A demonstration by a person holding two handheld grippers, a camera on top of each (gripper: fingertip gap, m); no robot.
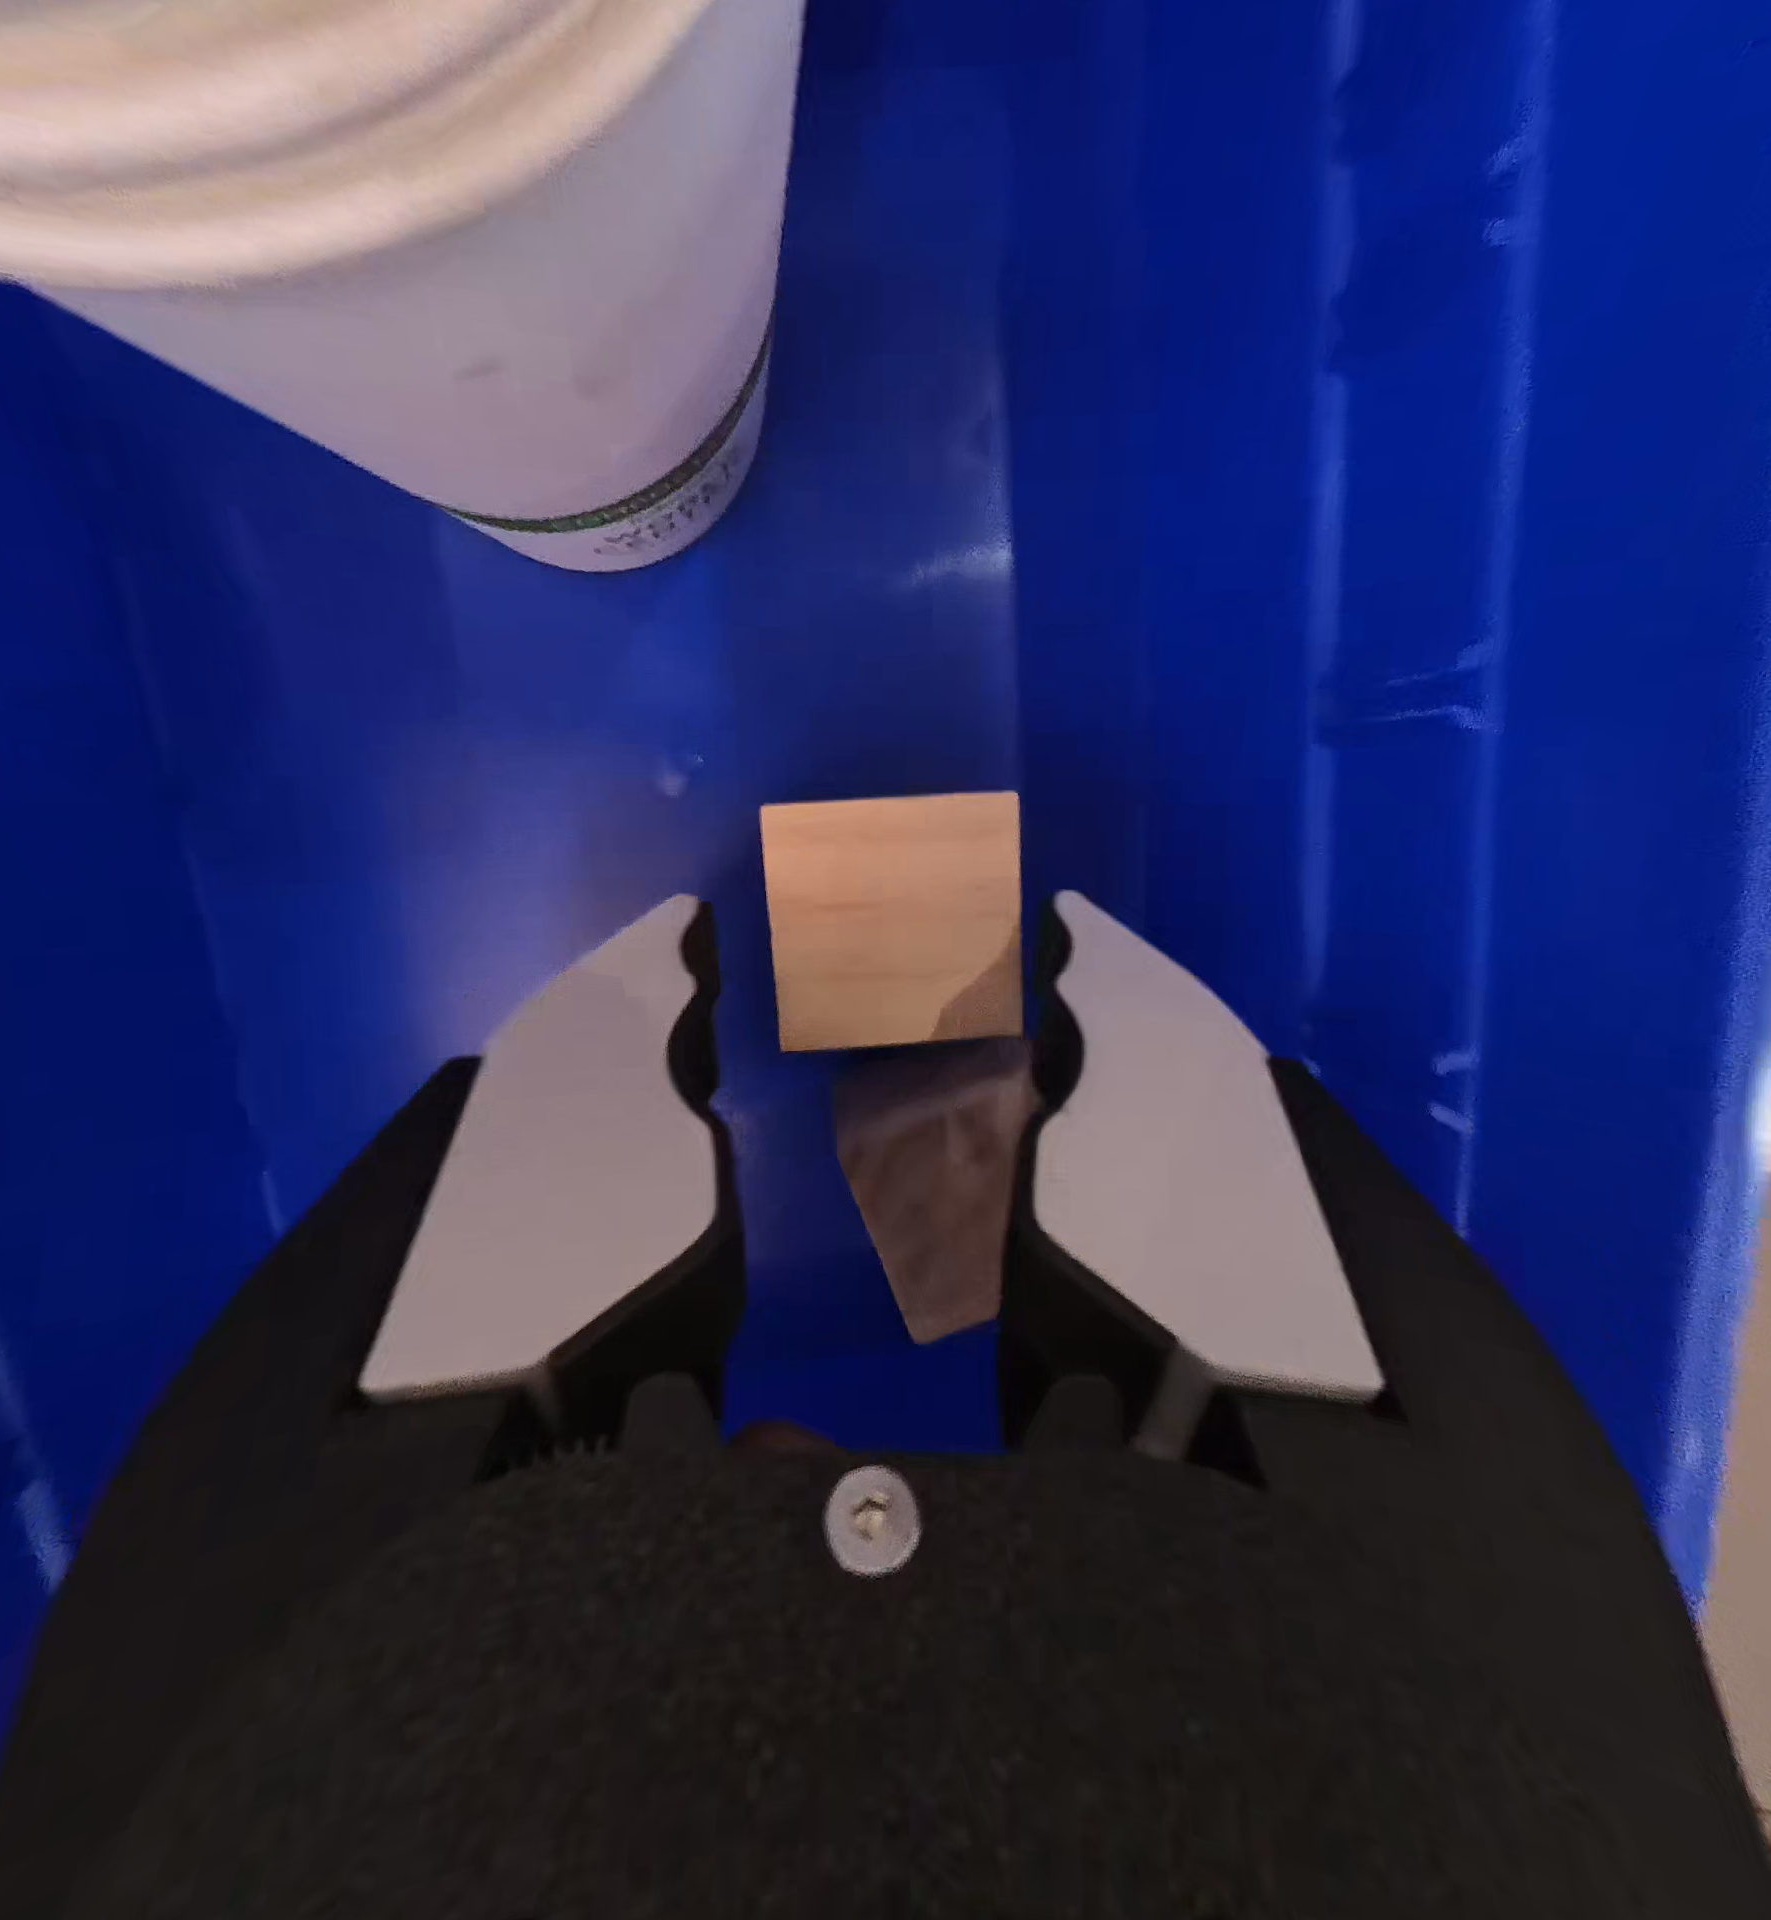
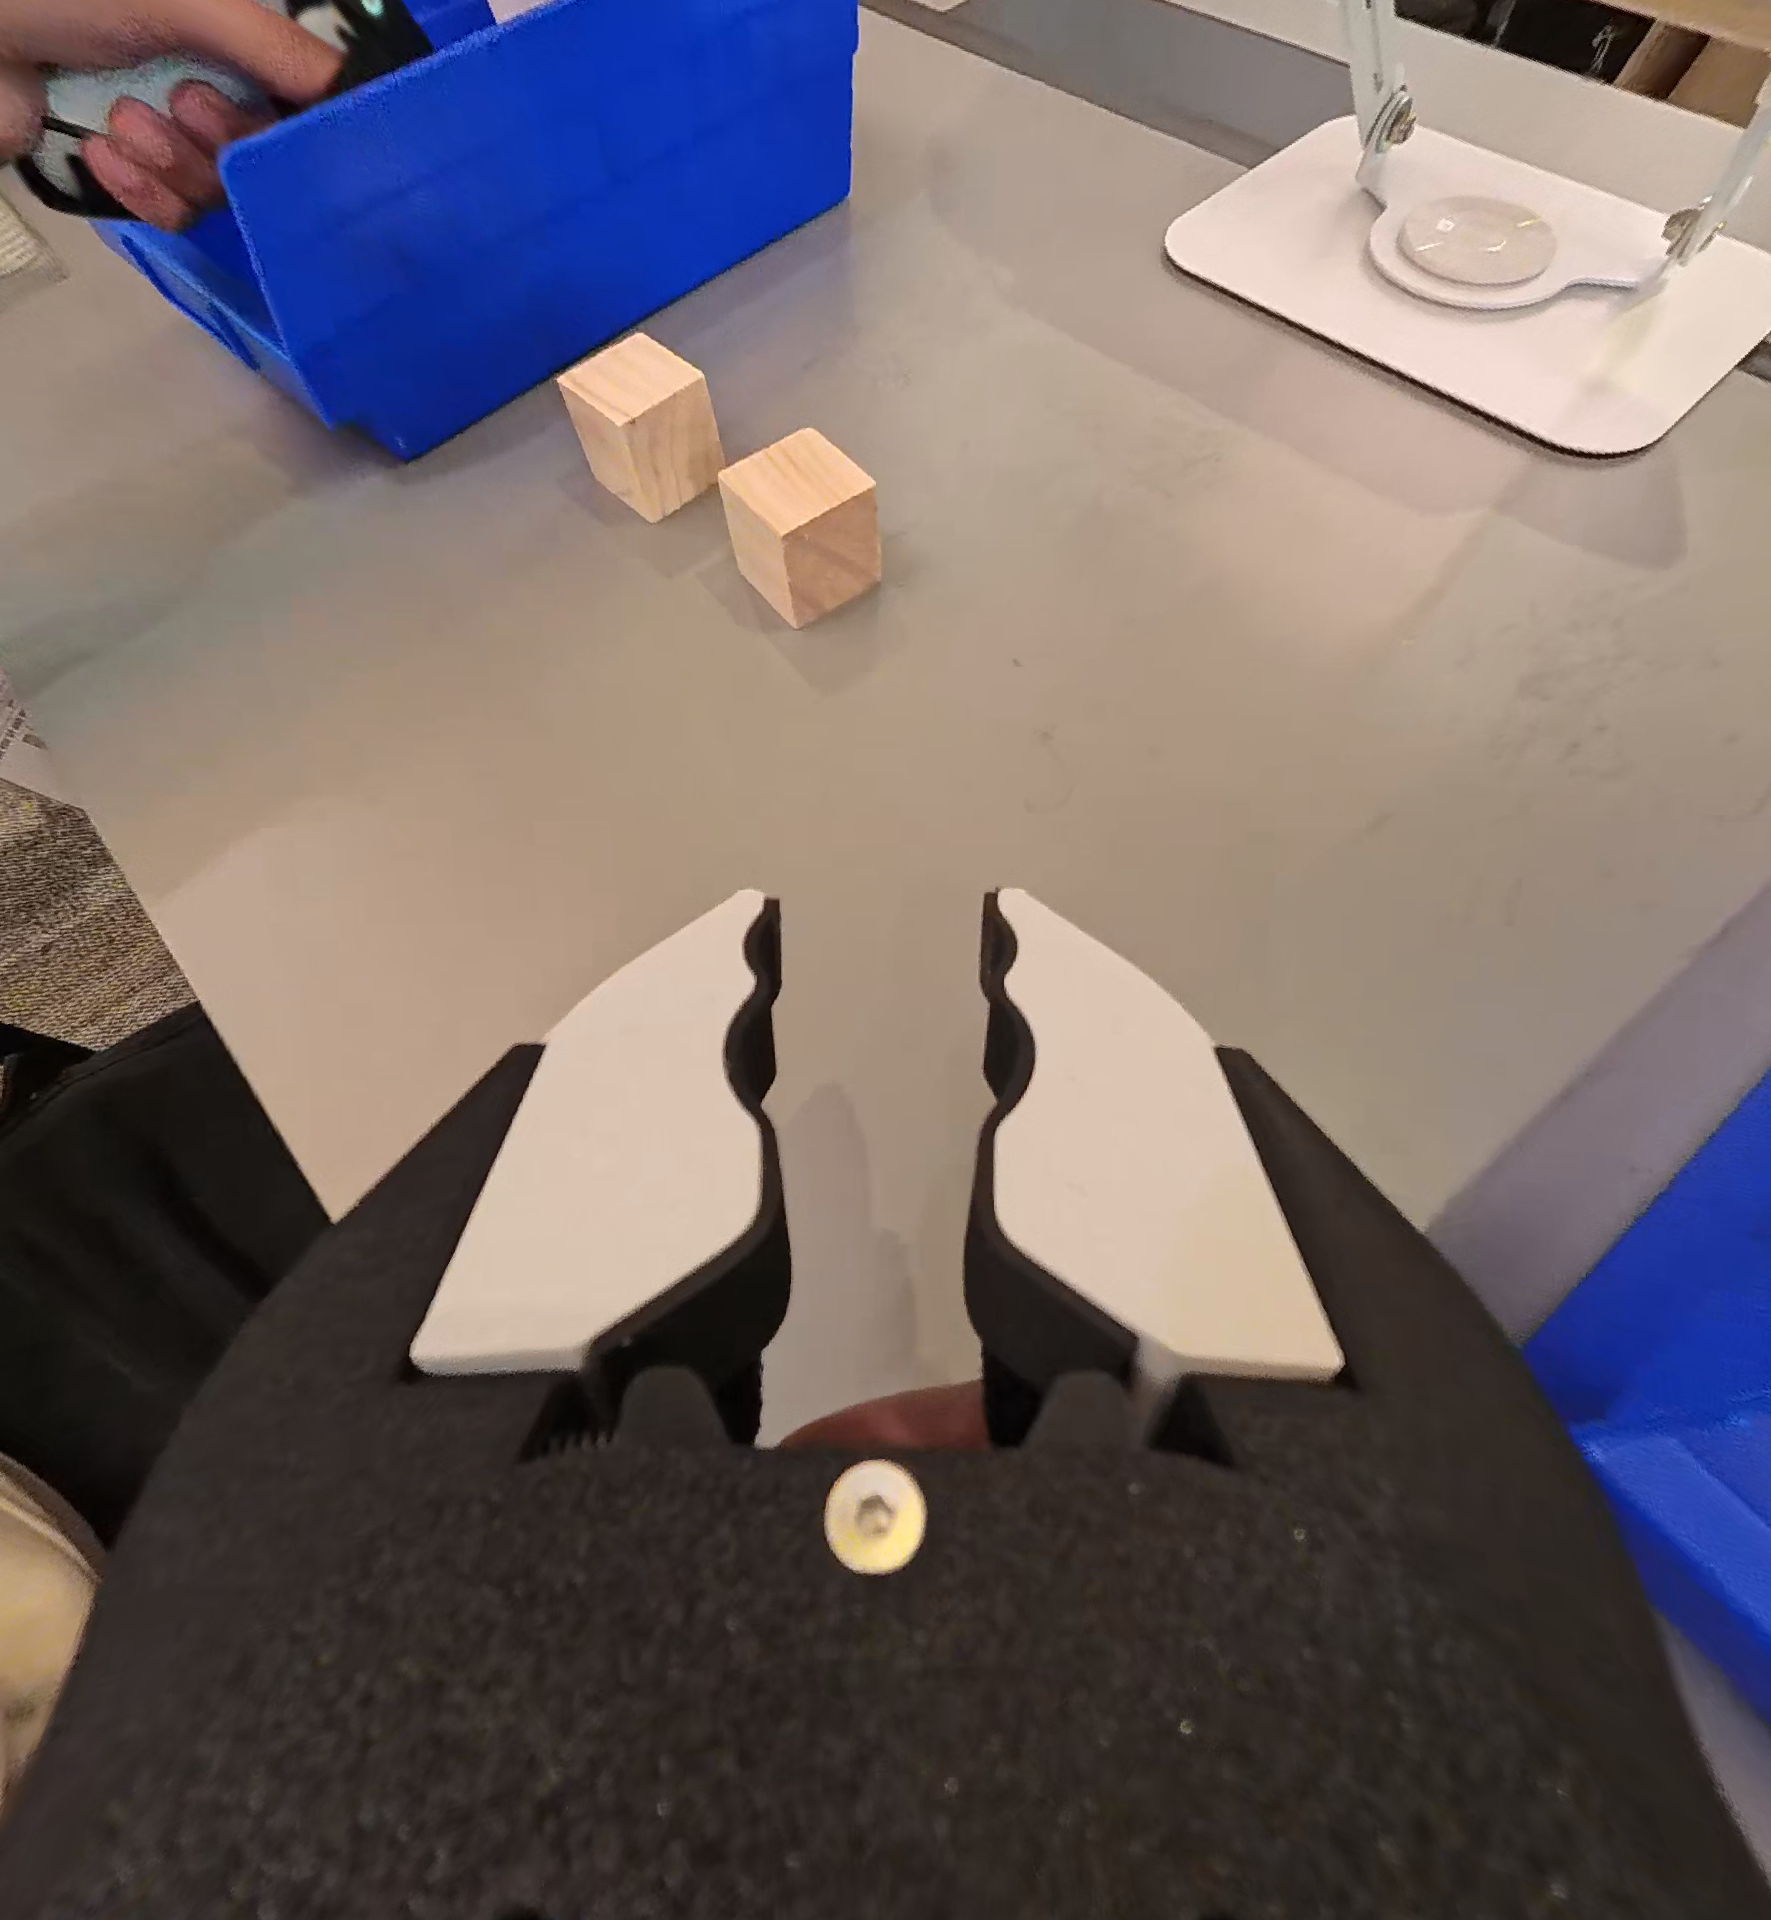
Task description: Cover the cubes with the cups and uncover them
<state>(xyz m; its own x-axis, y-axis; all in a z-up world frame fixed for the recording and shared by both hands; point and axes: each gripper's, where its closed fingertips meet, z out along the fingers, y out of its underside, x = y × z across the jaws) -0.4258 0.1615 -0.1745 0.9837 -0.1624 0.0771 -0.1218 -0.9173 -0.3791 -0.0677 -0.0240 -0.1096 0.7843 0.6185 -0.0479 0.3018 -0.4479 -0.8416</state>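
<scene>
1. Left gripper point(image 1: 876, 914): jaws part-open, straddling a wooden cube point(image 1: 891, 920) inside the blue bin point(image 1: 1276, 623). Small gaps show both sides; no contact seen.
2. Paper cup stack point(image 1: 424, 312) lies in the same bin, up and left of the cube, apart from it.
3. Right gripper point(image 2: 881, 914): jaws narrow-open, empty, hanging over bare worktop point(image 2: 1172, 727).
4. Two more cubes point(image 2: 642, 436) point(image 2: 803, 525) stand on the worktop just beside the bin, nearly touching each other, well ahead of the right jaws.
5. White stand point(image 2: 1483, 270) at far right; not involved.
6. Judgement: set-up step, fetching the third cube from the bin; no cube covered yet.
7. Next calls for closing squarely on opposite cube faces, lifting clear of the bin wall, and setting down with room for a cup around each.
</scene>
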